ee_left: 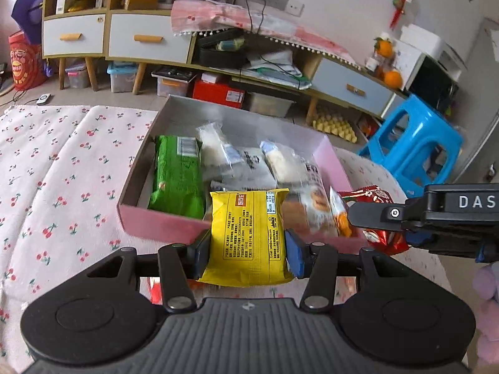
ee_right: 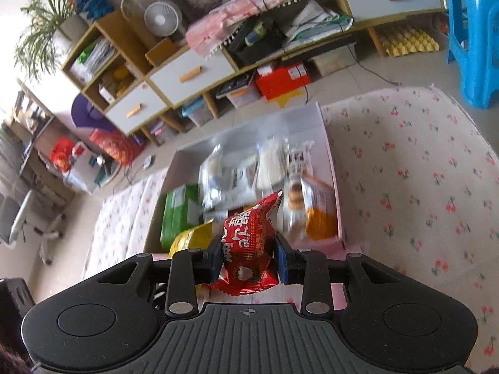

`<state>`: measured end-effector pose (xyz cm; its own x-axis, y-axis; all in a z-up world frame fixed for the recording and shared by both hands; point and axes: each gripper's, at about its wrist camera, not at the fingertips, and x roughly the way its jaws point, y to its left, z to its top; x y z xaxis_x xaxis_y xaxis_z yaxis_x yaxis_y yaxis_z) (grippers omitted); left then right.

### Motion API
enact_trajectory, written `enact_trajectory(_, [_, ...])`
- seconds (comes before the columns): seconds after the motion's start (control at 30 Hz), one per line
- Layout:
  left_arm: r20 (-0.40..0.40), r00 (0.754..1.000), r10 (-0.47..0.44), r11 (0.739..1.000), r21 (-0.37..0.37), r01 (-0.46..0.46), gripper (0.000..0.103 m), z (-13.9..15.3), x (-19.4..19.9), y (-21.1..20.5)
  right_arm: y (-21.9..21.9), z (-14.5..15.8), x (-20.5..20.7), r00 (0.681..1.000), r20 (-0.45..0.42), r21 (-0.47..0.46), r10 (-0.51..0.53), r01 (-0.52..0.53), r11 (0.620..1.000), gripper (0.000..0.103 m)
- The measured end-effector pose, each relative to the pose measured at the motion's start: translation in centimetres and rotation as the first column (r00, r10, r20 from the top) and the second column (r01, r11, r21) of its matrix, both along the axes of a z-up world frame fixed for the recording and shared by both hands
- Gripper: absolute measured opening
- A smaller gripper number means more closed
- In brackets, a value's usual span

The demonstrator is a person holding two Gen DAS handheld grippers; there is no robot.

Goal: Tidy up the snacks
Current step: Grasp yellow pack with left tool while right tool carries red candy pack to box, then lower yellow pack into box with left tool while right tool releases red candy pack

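My left gripper [ee_left: 248, 251] is shut on a yellow snack packet [ee_left: 248, 233], held just in front of the near wall of a pink box [ee_left: 162, 222]. The box holds a green packet [ee_left: 176, 177], several clear white packets [ee_left: 224, 155] and an orange-printed packet [ee_left: 312, 205]. My right gripper [ee_right: 248, 257] is shut on a red snack packet [ee_right: 248, 243], over the near end of the same pink box [ee_right: 332, 168]. In the left wrist view that red packet [ee_left: 379, 196] and the right gripper's body show at the right edge. The yellow packet [ee_right: 190, 237] peeks in at the left of the red one.
The box lies on a pink cherry-print mat [ee_left: 62, 168]. Behind it runs a low cabinet [ee_left: 149, 37] with white drawers, storage bins and a red shoebox [ee_left: 218, 93] underneath. A blue plastic stool [ee_left: 414, 143] stands to the right.
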<state>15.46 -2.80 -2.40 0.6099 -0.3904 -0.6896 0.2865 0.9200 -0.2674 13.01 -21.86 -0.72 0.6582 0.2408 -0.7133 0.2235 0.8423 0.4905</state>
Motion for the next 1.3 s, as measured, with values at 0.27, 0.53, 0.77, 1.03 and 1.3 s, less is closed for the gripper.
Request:
enact_trajectory(0.27, [0.023,0.999,0.029,0.999,-0.027,-0.028,0.046,-0.1,1.3,-0.5,-1.6,-1.8,1.8,0.999,0.02,0.06,-0.046,0.045,0.997,0.032])
enact_trajectory(0.53, [0.039,0.999,0.01,0.999,-0.034,-0.009,0.046,-0.8,2.3,-1.2,-1.9,-3.6,2.4,0.999,0.003,0.081,-0.05,0.05,0.995,0.033])
enact_trajectory(0.77, [0.049,0.999,0.002,1.0,-0.018,-0.001,0.046,-1.1,2.8,-1.3,-1.9,-4.1,2.8,0.998,0.006,0.079,-0.057,0.056,0.995,0.033])
enact_trajectory(1.03, [0.052,0.999,0.008,1.0,-0.022,-0.007,0.046,-1.0,2.6,-1.3,-1.8,-4.2,2.8,0.998,0.009,0.08,-0.064,0.063,0.995,0.033])
enact_trajectory(1.3, [0.056,0.998,0.012,1.0,-0.021,-0.011,0.046,-0.8,2.7,-1.4,-2.0,-3.9,2.8,0.997,0.026,0.087,-0.071,0.069,0.994,0.033])
